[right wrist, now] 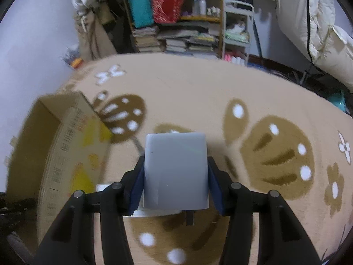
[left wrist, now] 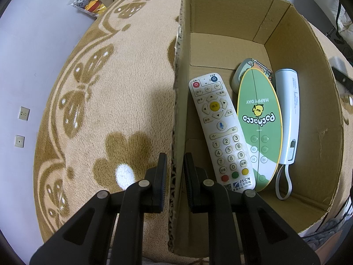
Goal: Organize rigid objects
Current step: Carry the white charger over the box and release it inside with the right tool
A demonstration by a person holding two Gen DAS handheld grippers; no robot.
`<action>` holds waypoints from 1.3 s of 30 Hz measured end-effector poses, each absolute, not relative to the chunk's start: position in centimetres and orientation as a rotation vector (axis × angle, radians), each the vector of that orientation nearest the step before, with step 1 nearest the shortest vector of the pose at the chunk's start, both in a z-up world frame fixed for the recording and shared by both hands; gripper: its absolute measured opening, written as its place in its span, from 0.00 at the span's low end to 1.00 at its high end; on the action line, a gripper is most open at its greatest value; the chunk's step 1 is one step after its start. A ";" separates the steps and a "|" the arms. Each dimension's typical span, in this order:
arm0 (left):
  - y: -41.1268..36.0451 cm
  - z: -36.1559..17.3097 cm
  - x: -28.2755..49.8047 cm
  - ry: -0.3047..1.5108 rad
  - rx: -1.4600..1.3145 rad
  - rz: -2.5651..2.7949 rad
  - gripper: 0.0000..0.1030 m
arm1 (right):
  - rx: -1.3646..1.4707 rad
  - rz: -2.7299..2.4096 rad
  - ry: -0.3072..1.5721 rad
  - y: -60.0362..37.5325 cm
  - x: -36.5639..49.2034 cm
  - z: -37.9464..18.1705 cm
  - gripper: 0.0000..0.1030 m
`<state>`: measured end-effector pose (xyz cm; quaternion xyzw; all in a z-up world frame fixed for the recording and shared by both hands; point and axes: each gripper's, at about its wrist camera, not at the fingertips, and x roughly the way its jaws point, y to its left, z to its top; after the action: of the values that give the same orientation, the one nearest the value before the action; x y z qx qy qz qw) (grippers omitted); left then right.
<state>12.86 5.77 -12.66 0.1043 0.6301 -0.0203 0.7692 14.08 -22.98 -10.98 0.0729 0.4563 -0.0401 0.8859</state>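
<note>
An open cardboard box [left wrist: 222, 11] lies on a beige blanket [left wrist: 114, 92] with a brown butterfly pattern. Inside it lie a white remote control [left wrist: 220, 132], a green oval Pochacco device [left wrist: 259, 119], a white power bank [left wrist: 288, 112] with a strap, and a small grey-green case [left wrist: 243, 68] behind them. My left gripper [left wrist: 175, 155] straddles the box's left wall, one finger on each side, closed on the cardboard. In the right wrist view my right gripper [right wrist: 176, 161] is shut on a grey-white plug adapter [right wrist: 176, 172], held above the blanket to the right of the box [right wrist: 66, 145].
A bag of soft toys [left wrist: 88, 2] lies off the blanket's far edge, and wall sockets [left wrist: 23, 113] show on the left. Past the blanket stand a bookshelf [right wrist: 176, 22] packed with books and bins, a small white rack [right wrist: 236, 33], and hanging white covers [right wrist: 313, 33].
</note>
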 end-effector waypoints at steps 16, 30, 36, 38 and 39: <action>5.8 -12.7 12.9 1.369 0.223 -0.046 0.15 | 0.123 0.236 0.777 -14.4 12.3 -6.2 0.54; 5.9 -12.6 12.9 1.369 0.223 -0.047 0.15 | 0.074 0.329 0.813 -9.8 11.6 -7.9 0.54; 5.9 -12.6 12.9 1.372 0.220 -0.047 0.15 | 0.035 0.313 0.852 -9.2 11.8 -9.1 0.54; 5.9 -12.6 12.9 1.372 0.220 -0.047 0.15 | 0.023 0.302 0.838 -9.1 11.6 -9.0 0.54; 6.0 -12.6 12.9 1.375 0.220 -0.046 0.15 | 0.025 0.295 0.830 -9.1 11.5 -8.8 0.54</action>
<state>12.89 5.97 -12.64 0.1013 0.6331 -0.0213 0.7672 11.52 -9.08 -8.78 0.0123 0.4015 0.1429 0.9046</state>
